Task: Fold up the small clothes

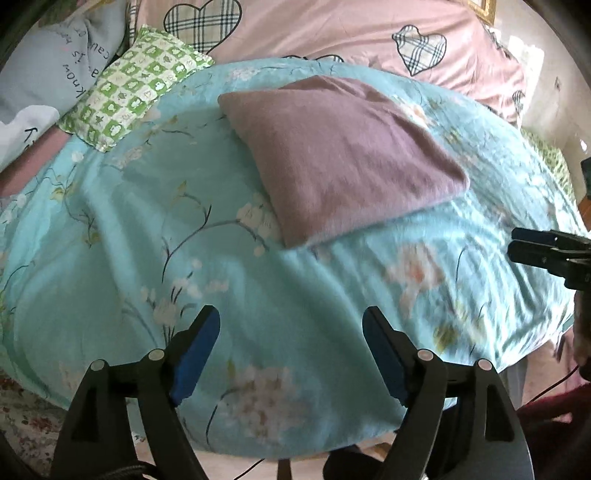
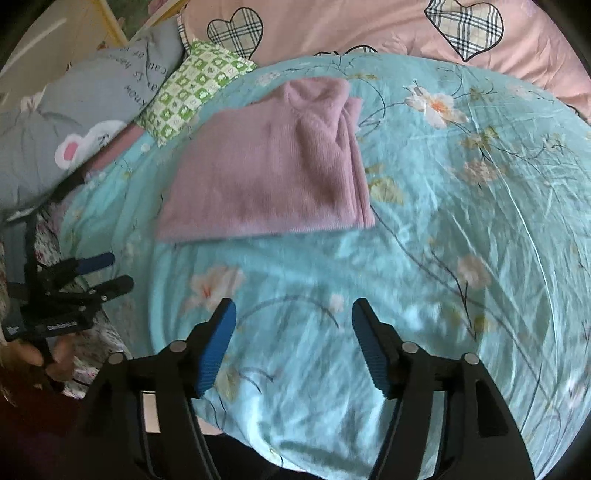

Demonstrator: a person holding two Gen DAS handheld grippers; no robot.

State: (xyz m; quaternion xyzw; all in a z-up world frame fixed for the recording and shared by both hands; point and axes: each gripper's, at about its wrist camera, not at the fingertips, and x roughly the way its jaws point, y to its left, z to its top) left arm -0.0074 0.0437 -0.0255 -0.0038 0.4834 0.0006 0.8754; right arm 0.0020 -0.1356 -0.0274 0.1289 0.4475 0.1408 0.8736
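A mauve knitted garment (image 1: 332,155) lies folded into a flat rectangle on the turquoise floral bed cover (image 1: 147,240); it also shows in the right wrist view (image 2: 269,170), its collar end at the far side. My left gripper (image 1: 291,321) is open and empty, hovering over the cover short of the garment. My right gripper (image 2: 293,314) is open and empty, also short of the garment. The right gripper shows at the right edge of the left wrist view (image 1: 517,240); the left gripper shows at the left edge of the right wrist view (image 2: 114,269).
A green checked pillow (image 1: 136,81) and a grey printed pillow (image 1: 55,62) lie at the far left. A pink duvet with plaid hearts (image 1: 332,29) lies behind. The bed's near edge (image 1: 258,454) runs below the grippers.
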